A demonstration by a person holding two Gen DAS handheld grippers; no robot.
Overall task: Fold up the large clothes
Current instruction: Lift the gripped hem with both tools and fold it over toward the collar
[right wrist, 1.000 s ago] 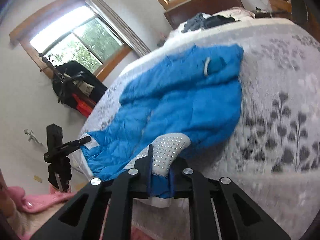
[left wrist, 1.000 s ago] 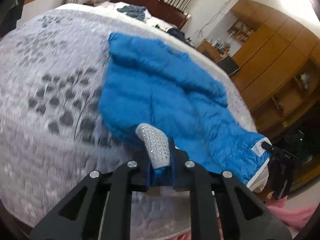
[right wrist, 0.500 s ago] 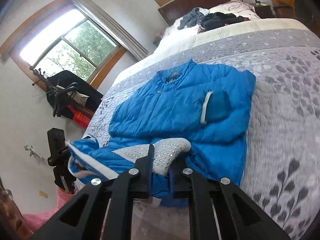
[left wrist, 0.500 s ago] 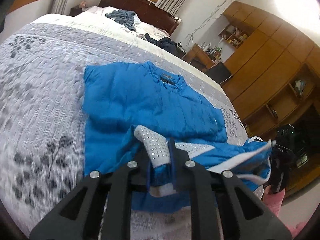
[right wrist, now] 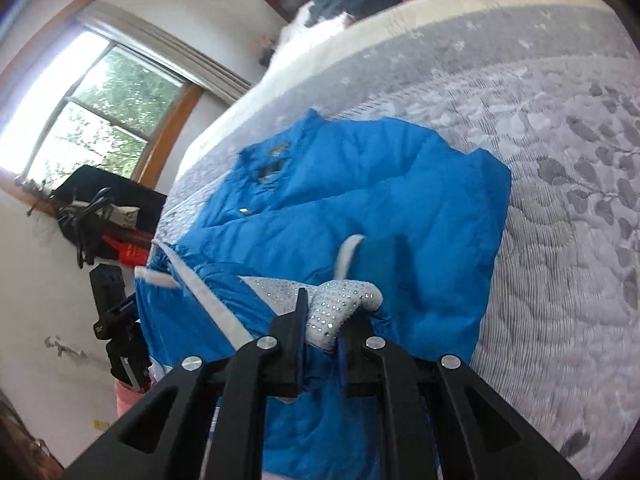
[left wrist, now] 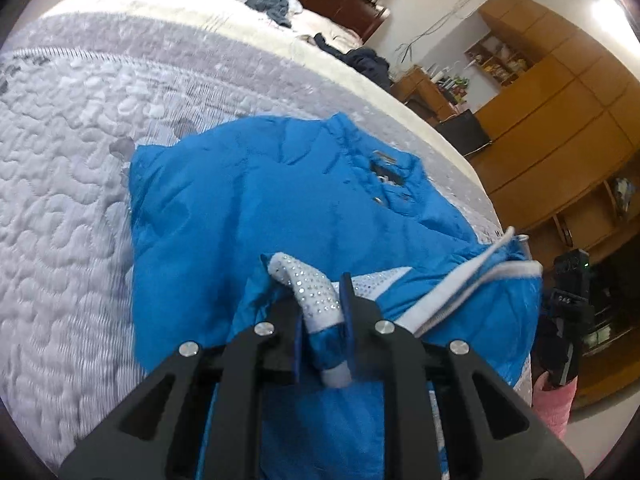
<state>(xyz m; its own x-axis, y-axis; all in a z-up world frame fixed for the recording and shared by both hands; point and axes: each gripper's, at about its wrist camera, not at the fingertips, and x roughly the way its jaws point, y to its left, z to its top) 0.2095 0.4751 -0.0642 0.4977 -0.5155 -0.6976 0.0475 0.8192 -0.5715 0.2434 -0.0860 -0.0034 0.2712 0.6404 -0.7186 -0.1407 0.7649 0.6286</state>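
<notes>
both tools (left wrist: 322, 312) (right wrist: 322, 320) clamp blue jacket (left wrist: 248, 208) hem.

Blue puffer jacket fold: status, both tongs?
Left tongs shut on hem of blue quilted puffer jacket. Right tongs shut on same hem. Hem lifted toward collar, fold unfinished. Grey quilted bedspread ahead shows nothing blocking.

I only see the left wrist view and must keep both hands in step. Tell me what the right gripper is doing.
Observer: The right gripper is shut on the blue jacket, at its white-lined hem.
Operator: Report the sleeve on that side.
Observer: Its white-trimmed cuff lies folded across the jacket's front, just beyond the jaws.
Operator: Check the jacket's right edge.
Observer: That edge rests on the grey quilt, not hanging over the bed's side.
</notes>
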